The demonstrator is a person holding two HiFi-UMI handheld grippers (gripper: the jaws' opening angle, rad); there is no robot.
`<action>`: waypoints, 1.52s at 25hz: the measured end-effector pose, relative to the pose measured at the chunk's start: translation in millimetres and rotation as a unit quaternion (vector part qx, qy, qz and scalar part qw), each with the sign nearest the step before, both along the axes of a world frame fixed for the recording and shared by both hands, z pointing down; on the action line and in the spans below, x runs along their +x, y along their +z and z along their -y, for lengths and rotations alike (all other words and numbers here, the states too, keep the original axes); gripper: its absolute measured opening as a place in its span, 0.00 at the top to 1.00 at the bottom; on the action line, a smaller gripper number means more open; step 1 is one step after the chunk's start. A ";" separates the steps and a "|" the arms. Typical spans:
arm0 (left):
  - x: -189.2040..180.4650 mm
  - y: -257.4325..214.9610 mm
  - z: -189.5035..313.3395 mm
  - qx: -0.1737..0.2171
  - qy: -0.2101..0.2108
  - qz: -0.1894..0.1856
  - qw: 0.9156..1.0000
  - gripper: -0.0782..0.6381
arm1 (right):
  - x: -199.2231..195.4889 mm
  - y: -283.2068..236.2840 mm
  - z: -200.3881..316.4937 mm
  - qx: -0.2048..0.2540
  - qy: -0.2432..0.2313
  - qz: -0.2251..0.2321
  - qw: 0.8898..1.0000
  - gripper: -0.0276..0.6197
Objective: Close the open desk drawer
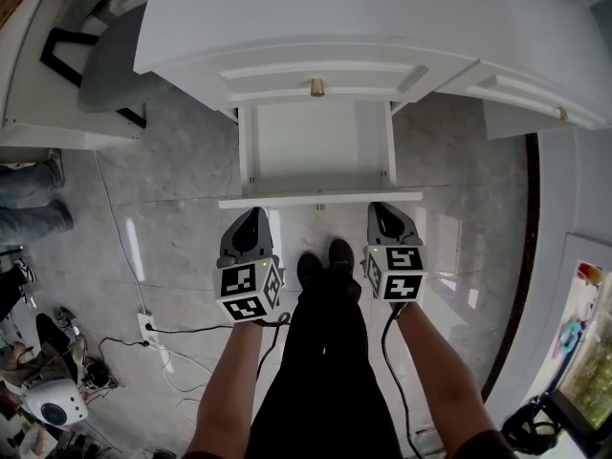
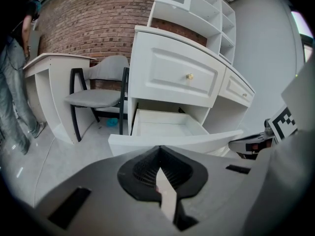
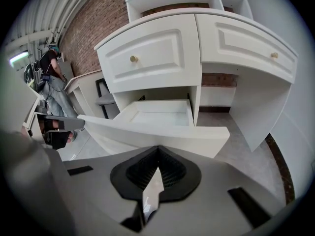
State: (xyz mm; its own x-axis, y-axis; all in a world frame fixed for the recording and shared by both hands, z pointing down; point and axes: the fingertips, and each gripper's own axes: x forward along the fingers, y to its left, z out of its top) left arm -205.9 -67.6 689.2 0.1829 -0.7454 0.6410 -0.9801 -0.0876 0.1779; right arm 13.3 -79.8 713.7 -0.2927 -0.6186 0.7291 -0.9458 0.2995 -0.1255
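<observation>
The drawer (image 1: 320,200) stands pulled out from the middle of the white desk (image 1: 382,17), under a shut drawer (image 1: 277,76) with a brass knob (image 1: 316,87). Its inside shows only a bare white bottom. Its front panel faces the person, low over the grey tiled floor (image 1: 182,208).

The left gripper (image 1: 254,216) and the right gripper (image 1: 383,208) point at that front panel, one toward each end, with the tips just short of its edge in the head view. Whether either tip touches the panel cannot be told.

In the left gripper view the left gripper (image 2: 158,167) has its dark ribbed pads (image 2: 142,168) brought together with nothing between them, and the drawer (image 2: 172,142) lies just beyond and above the tips. The right gripper (image 3: 157,168) shows the same in its own view: pads (image 3: 172,173) together on nothing, with the drawer (image 3: 162,134) running across just ahead.

Each gripper carries a cube (image 1: 249,292) with black-and-white square markers. These are patterns, not letters.

The person's black trousers (image 1: 325,371) and shoes (image 1: 325,261) lie between the two grippers. A grey chair (image 2: 98,95) with a black frame stands left of the desk, before a brick wall (image 2: 93,23). A power strip (image 1: 150,331) with cables lies on the floor at the left.
</observation>
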 end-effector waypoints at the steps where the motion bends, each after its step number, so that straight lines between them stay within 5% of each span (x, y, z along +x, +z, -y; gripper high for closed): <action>1: -0.2 0.1 4.9 0.001 0.001 0.001 1.000 0.88 | -0.2 0.1 4.9 0.002 -0.001 -0.001 1.000 0.95; 38: -11.0 -2.1 168.8 0.057 -0.003 -0.003 0.998 0.88 | -11.3 -1.9 168.2 0.054 0.003 -0.003 0.999 0.95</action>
State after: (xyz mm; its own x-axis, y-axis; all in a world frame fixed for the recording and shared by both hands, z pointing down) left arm -216.9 -236.5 687.1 0.1817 -0.8148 0.5505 -0.9797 -0.1015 0.1731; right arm 1.9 -247.9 711.9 -0.2846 -0.6959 0.6593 -0.9483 0.3051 -0.0873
